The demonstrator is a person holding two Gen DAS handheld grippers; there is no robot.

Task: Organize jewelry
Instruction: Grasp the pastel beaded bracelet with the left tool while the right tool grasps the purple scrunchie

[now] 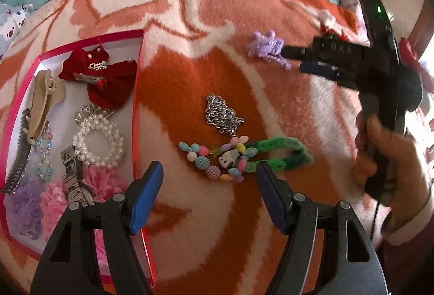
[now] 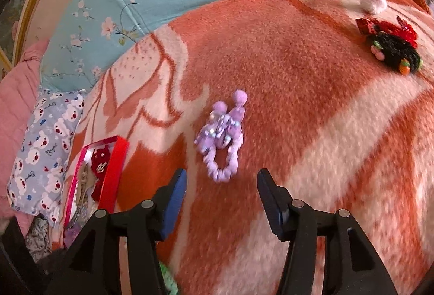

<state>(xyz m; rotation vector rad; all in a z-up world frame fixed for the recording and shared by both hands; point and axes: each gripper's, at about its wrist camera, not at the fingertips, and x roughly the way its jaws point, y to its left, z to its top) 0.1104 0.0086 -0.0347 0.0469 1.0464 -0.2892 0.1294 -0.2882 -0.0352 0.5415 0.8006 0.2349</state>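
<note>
My right gripper (image 2: pixel 221 181), spread wide and empty, faces the purple scrunchie (image 2: pixel 221 139) lying lengthwise away from me on the blanket (image 2: pixel 312 83). Only my left gripper (image 1: pixel 208 173), equally wide, shows the red box (image 1: pixel 139 94).

Pink box (image 2: pixel 111 173): left of the jaws, far portion hidden by the finger arm, contents too small to identify.
Green scrap (image 2: pixel 168 278): below the jaws, mostly hidden.
Purple scrunchie (image 2: pixel 222 137): ahead of the jaws, motion-blurred.
</note>
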